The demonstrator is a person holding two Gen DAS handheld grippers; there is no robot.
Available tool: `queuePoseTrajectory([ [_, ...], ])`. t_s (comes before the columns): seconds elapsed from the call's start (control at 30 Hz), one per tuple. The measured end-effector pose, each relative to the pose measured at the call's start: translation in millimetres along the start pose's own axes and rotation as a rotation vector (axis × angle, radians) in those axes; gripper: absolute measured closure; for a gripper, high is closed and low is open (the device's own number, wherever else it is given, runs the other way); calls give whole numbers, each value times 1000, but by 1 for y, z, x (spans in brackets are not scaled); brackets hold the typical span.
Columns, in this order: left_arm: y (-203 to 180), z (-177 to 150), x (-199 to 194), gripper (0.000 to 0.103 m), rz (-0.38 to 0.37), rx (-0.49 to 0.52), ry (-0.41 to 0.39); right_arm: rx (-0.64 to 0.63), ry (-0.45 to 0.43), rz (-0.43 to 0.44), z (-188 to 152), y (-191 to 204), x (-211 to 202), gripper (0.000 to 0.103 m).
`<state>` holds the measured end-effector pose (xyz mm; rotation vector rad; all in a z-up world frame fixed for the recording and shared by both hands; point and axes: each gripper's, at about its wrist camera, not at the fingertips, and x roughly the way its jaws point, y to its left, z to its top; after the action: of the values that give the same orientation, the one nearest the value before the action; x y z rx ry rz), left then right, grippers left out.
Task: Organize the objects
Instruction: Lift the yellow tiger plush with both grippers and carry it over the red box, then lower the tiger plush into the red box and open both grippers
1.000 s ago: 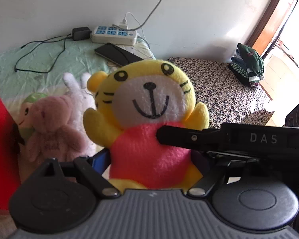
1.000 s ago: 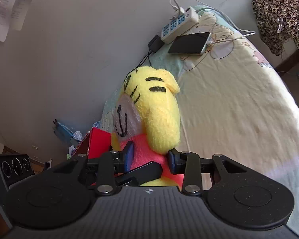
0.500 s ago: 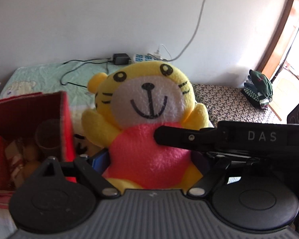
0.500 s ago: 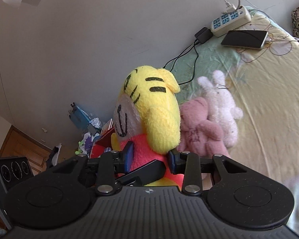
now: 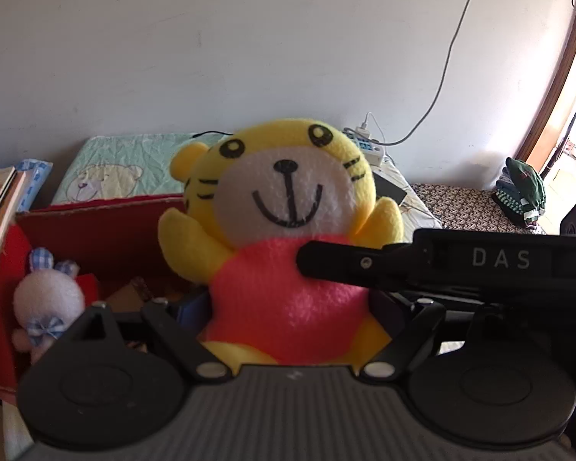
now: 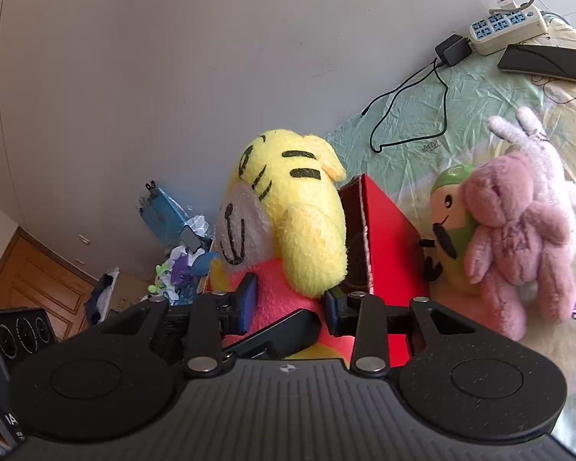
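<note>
Both grippers, left (image 5: 288,307) and right (image 6: 288,303), grasp the yellow plush tiger in a pink shirt (image 5: 284,230), jaws clenched on its body beside the red cardboard box (image 6: 388,238). A small white bunny toy (image 5: 46,299) is boxed; the pink plush bear (image 6: 518,238) lies beyond the box.

Left wrist view: we look forward along the left gripper (image 5: 290,307), close on the front of the yellow tiger plush in a pink shirt (image 5: 284,238), toward the white wall (image 5: 249,38). Right wrist view: we face the same plush (image 6: 292,226) from its side, equally close. Both views share the open red cardboard box (image 5: 96,230) (image 6: 388,230) and the white power strip (image 5: 368,150) (image 6: 507,27).
</note>
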<state>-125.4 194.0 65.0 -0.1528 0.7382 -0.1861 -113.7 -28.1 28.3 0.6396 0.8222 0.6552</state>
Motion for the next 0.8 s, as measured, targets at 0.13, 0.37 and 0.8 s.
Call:
queuePoseTrajectory([
  [0.13, 23, -1, 6, 17, -4, 2, 16, -23, -12, -49, -6, 13, 18, 65],
  [0.37, 51, -6, 26, 17, -16, -10, 64, -61, -3, -159, -18, 24, 44, 65],
  [0.8, 72, -16, 55, 17, -52, -26, 131, -86, -3, -312, -28, 17, 70, 70],
])
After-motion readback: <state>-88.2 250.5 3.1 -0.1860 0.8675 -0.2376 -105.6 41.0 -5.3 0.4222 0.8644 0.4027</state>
